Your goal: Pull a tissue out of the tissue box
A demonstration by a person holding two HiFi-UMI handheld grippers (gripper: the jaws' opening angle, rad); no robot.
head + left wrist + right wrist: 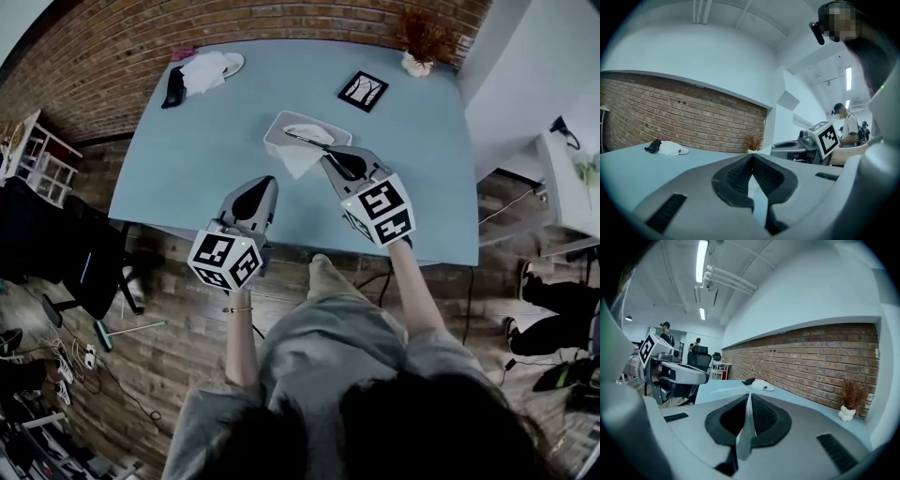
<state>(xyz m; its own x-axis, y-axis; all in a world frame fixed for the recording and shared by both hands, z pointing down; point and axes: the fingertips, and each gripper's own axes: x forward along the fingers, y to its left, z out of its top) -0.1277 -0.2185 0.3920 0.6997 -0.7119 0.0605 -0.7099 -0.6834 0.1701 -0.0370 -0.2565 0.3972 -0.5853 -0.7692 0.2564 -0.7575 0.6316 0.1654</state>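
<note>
Looking at the right gripper (749,397) first: its jaws are pressing together on a thin white tissue (744,434), and the sheet is running edge-on between the pads and sticking out below them. In the head view this gripper is sitting just beside the tissue box (281,129), at its near right corner. The tissue is draping over the box's near edge onto the blue table (187,159); can't tell whether its far end is clear of the slot. The left gripper (271,181) is hovering over the table's near edge, apart from the box. Its own view is showing the jaws meeting at the tips with nothing gripped. At the far left corner a plate (232,64) is carrying crumpled white paper, with a black object (174,86) lying just beside it. A black framed picture (363,90) is lying beyond the box, and a dried plant (419,42) is standing at the far right corner
</note>
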